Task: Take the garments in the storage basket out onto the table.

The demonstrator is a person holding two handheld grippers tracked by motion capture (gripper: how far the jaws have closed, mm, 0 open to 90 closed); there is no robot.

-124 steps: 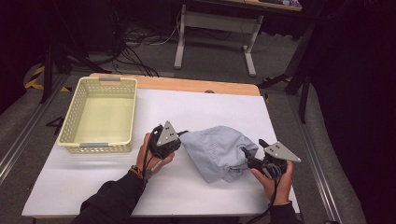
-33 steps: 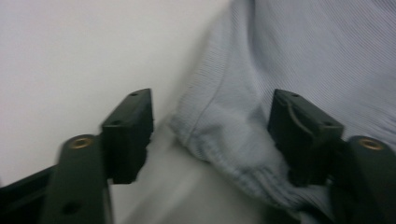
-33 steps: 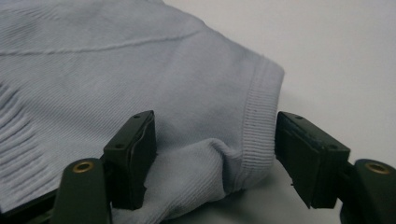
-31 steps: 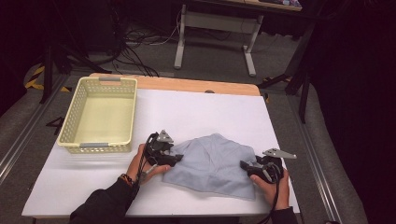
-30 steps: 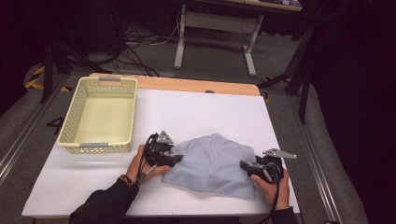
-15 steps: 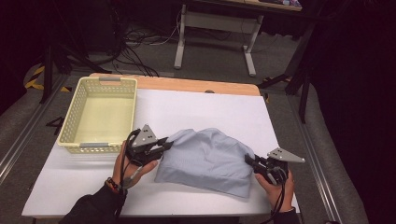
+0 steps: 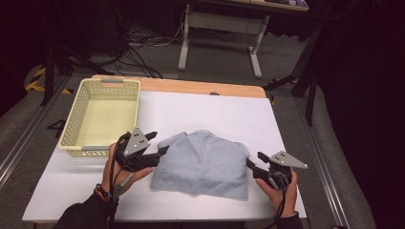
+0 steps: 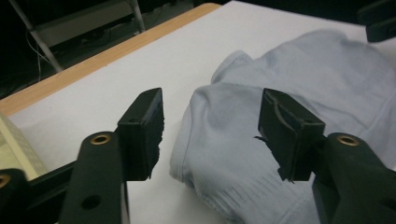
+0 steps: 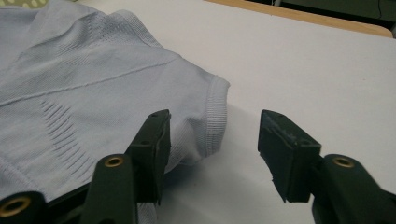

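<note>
Both sets of jaws just reopened, nothing pinched. Shirt [image 7: 203,163] lies part-folded on the table [image 7: 210,107], toward the near edge, between my hands. Left gripper [image 7: 160,143] sits at its left fold, right gripper [image 7: 253,162] at the right sleeve hem. Risks as I read it: left jaws straddle a thick bunched fold, so closing may catch only the top layer and pull the fold apart. Right jaws sit beside the hem and could close on bare table. Basket [image 7: 102,117] at the far left corner is near my left hand, so a wide swing could knock it.

floor: grey carpet [image 7: 157,57] | cables [image 7: 143,38] | desk frame [image 7: 222,26] behind | light: dim room
</note>
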